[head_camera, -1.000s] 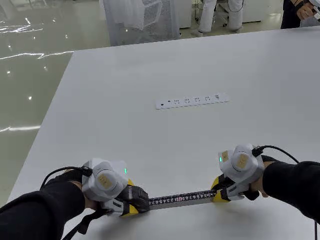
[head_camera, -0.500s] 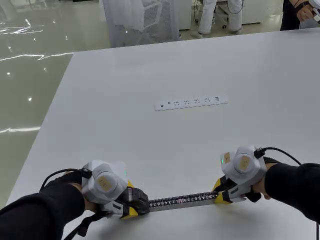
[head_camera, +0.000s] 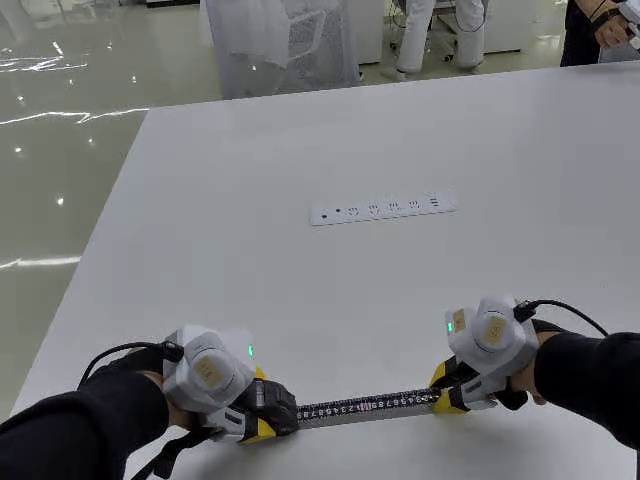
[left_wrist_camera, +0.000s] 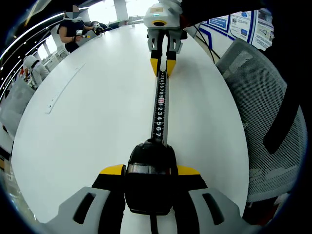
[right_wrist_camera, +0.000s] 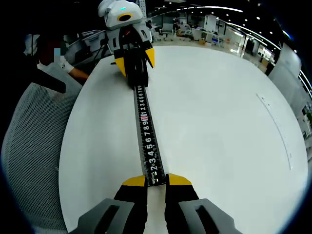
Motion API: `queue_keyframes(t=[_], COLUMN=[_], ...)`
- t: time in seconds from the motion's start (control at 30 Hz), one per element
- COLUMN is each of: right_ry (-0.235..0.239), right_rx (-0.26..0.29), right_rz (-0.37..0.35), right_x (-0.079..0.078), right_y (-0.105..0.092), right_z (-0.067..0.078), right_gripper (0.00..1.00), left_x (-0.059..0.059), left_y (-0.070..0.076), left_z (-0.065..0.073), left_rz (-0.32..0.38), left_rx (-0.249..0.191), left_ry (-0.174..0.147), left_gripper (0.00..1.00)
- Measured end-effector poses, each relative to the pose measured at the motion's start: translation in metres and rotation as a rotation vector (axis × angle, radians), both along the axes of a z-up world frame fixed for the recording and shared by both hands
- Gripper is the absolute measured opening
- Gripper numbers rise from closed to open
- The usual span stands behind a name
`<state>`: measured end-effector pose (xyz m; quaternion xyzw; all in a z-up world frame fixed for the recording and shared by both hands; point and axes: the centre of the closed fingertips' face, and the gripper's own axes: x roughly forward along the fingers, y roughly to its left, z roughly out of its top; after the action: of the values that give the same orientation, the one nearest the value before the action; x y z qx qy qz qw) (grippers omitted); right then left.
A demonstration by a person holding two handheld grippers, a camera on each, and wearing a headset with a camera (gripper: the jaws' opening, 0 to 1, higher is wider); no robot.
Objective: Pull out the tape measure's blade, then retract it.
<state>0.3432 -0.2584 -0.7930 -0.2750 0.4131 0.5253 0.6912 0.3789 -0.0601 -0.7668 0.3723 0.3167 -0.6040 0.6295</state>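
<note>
A wide white table (head_camera: 300,150) carries a power strip (head_camera: 383,208) near its middle. At the near edge the left gripper (head_camera: 262,404) has its jaws closed around the black tape measure case (left_wrist_camera: 151,175). The blade (right_wrist_camera: 145,131) lies stretched flat along the table from the case to the right gripper (right_wrist_camera: 156,181), whose jaws pinch the blade's tip. The two grippers are well apart.
</note>
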Motion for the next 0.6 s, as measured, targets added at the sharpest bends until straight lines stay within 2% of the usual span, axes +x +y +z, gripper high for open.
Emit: queue_keyframes(t=[0.6], right_ry=[0.002], right_rx=[0.003], right_rz=[-0.009], right_x=[-0.0010], right_y=[-0.0085], right_z=[-0.0003], right_gripper=[0.08], left_x=[0.0002], left_y=[-0.0004], left_z=[-0.0003], left_rz=[0.001], left_rx=[0.002], left_ry=[-0.001], left_gripper=[0.32])
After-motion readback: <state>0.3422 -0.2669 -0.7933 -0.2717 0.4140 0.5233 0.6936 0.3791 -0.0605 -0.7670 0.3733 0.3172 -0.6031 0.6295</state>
